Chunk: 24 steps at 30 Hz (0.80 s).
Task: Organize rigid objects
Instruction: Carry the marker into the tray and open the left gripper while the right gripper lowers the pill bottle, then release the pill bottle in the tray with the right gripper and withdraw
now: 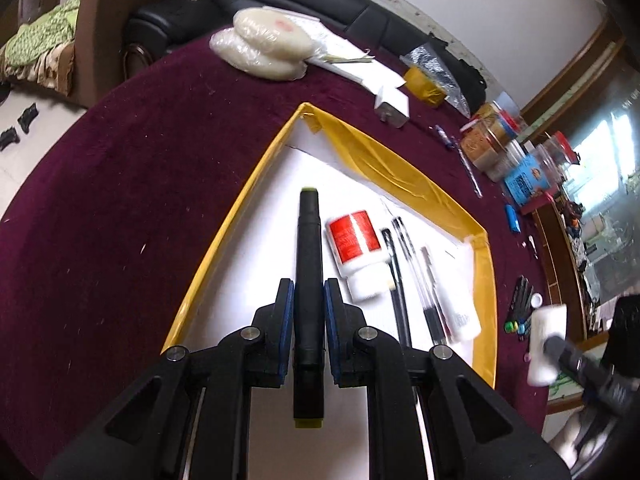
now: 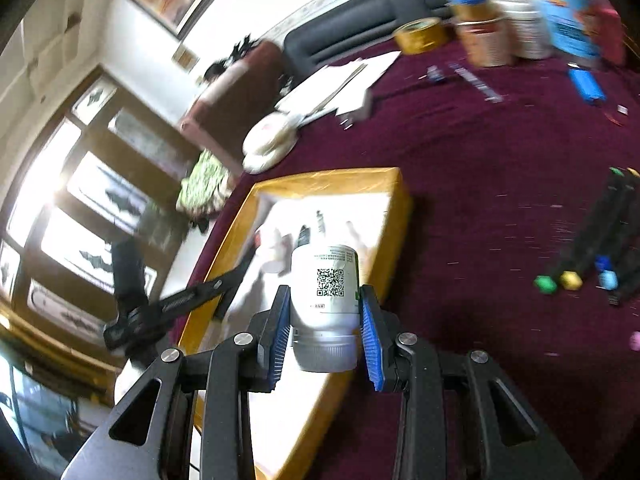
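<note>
Two wrist views over a bench (image 1: 120, 184) covered in maroon cloth, with a yellow-rimmed tray (image 1: 224, 232) at the centre.

Left gripper (image 1: 309, 292): jaws clamped on a black marker (image 1: 309, 264), which lies lengthwise between the pads and points into the tray above its white floor. Already in the tray, just beside the marker's line, are a red-labelled bottle (image 1: 354, 240), 2 pens (image 1: 404, 264) and a white tube (image 1: 460, 312).

Right gripper (image 2: 325, 320): jaws clamped on a white bottle (image 2: 325, 280) with a QR code, held cap toward the camera above the tray's near rim (image 2: 396, 216).

Risks. Both grippers converge on the same tray, and the left gripper (image 2: 168, 308) already reaches across it in the right view; a collision could knock either object loose. The marker, set down where it points, may strike the red-labelled bottle and roll it against the pens. The bottle is round and gripped on its sides; a quick swing might let it twist in the pads. The right view is smeared, so exact clearance over the rim cannot be judged.

View differences. Only the left view shows the tray's contents sharply. Only the right view shows the loose markers (image 2: 592, 248) remaining on the cloth in any detail, well apart from the tray, with their green, yellow and blue caps.
</note>
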### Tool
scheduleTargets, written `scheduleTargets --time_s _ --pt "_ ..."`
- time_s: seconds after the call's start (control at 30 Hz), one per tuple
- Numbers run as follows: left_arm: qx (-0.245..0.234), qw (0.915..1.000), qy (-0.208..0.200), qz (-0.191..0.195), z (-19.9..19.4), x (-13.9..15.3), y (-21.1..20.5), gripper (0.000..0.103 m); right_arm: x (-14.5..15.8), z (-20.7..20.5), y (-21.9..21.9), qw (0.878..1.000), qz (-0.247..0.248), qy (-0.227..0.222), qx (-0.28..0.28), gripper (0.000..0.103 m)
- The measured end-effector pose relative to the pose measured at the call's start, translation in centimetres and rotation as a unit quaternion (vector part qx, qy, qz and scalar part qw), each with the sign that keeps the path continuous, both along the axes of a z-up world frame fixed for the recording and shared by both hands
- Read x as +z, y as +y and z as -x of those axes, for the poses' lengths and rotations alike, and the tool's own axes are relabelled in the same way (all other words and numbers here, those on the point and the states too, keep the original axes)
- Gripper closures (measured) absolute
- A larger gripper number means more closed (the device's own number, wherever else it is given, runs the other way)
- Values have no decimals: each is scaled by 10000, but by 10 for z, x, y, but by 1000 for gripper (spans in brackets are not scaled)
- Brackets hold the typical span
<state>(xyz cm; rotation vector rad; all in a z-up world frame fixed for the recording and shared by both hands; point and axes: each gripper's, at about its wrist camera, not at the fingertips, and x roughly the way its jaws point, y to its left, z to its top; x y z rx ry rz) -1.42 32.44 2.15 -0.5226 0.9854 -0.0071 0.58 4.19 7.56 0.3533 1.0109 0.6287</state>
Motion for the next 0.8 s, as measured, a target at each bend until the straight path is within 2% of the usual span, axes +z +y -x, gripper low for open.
scheduleTargets --time_s 0.13,0.27,0.43,0.47,0.63,0.8 --pt "-51 9997 31 229 -9 -3 2 91 -6 -1 31 9995 227 3 215 73" --pt "-35 9986 -129 519 4 1 6 86 -13 -3 56 9987 337 99 374 73" --pt "-4 9953 -672 703 45 25 17 60 -23 -13 85 9969 542 189 531 73" --pt "24 9939 -826 723 57 30 21 59 -25 -16 89 9968 540 233 548 73" --pt "287 9900 -1296 478 101 45 39 52 -39 -21 108 9950 573 454 687 73" --pt "451 9881 -1398 466 121 41 52 51 -49 -30 122 9936 764 559 622 73"
